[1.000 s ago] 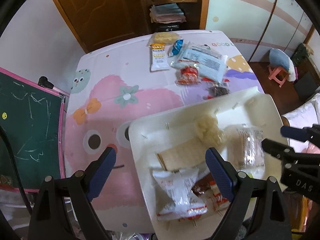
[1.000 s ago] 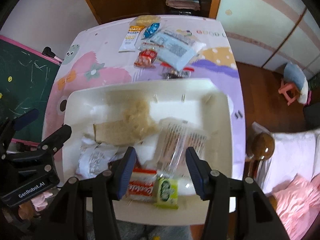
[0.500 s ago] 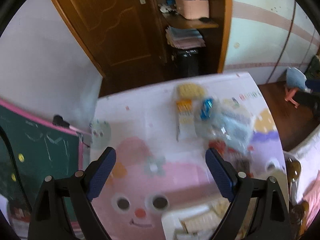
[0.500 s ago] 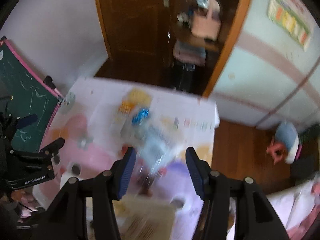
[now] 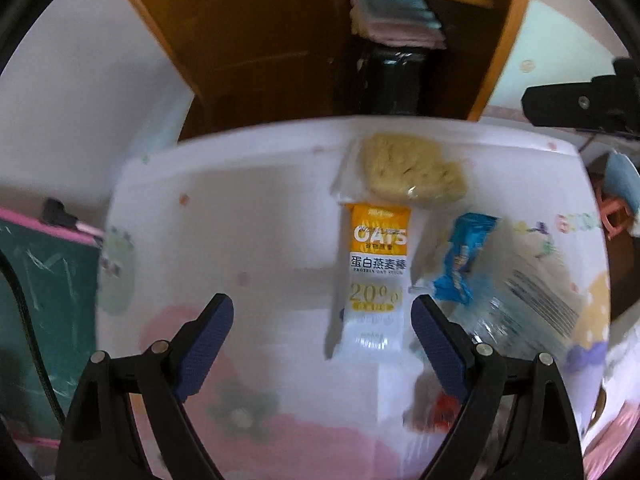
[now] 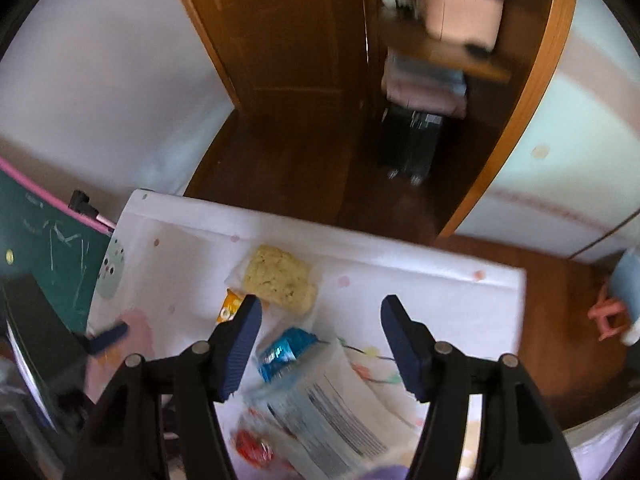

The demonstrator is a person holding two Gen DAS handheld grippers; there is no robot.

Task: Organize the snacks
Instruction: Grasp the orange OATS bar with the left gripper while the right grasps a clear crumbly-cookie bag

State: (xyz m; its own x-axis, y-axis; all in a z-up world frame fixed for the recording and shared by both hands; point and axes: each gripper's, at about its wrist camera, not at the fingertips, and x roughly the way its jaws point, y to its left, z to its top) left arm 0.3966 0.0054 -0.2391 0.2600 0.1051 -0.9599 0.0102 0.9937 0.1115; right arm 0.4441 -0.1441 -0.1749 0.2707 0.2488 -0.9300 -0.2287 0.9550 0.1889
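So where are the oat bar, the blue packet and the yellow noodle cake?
oat bar (image 5: 376,276): left wrist view, wrapper middle.
blue packet (image 5: 462,258): left wrist view, wrapper middle.
noodle cake (image 6: 280,278): right wrist view, centre.

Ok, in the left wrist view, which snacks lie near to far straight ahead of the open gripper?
oat bar packet → pale yellow noodle-cake packet, which sits at the table's far edge.

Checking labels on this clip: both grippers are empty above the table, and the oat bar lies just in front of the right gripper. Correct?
Not quite. The oat bar lies in front of the left gripper, as the left wrist view shows. Both grippers are empty above the table; the right gripper's jaws are opening.
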